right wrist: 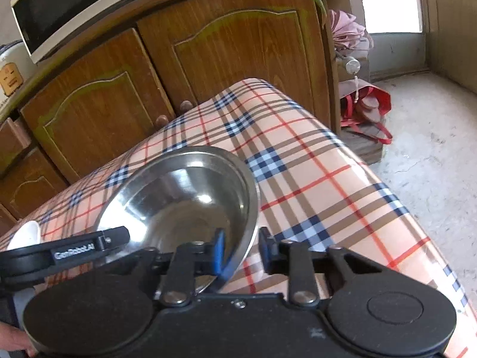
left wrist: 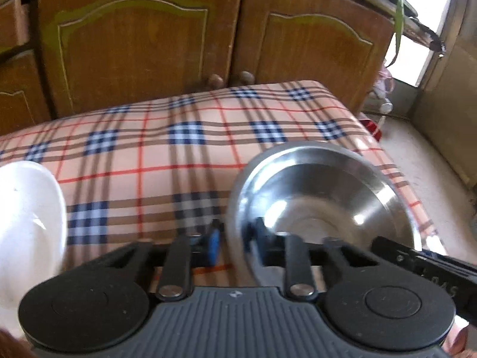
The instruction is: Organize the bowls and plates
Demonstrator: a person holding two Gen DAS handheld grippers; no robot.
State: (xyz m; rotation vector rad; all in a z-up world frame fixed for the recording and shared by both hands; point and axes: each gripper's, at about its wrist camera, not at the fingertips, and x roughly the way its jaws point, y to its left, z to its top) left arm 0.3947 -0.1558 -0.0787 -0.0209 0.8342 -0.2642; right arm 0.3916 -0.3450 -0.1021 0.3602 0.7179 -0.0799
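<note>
Black gripper housing fills the bottom of both views. In the left wrist view, the left gripper (left wrist: 235, 238) straddles the near left rim of the steel bowl (left wrist: 322, 197), one blue-padded finger outside the wall and the other inside — whether the pads actually press the metal I cannot tell through the blur. The bowl sits at lower right of that frame over the plaid tablecloth (left wrist: 167, 155), tilted toward the camera. A white bowl (left wrist: 29, 214) shows at the left edge, only partly in frame. Part of the other gripper's black body pokes in at lower right.

In the right wrist view, the right gripper (right wrist: 241, 250) brackets the bowl's near right rim: its left finger lies inside the bowl, its right finger stands outside with a visible gap to the wall, so the jaws are narrow but not closed on it. The steel bowl lies at centre left of that frame, and the white bowl peeks in at the far left edge.

Brown wooden cabinet doors (left wrist: 143, 44) run across the top of both frames — a microwave (right wrist: 68, 3) sits at upper left of the right wrist view, and a red bag (right wrist: 366, 107) lies on the floor at right.
</note>
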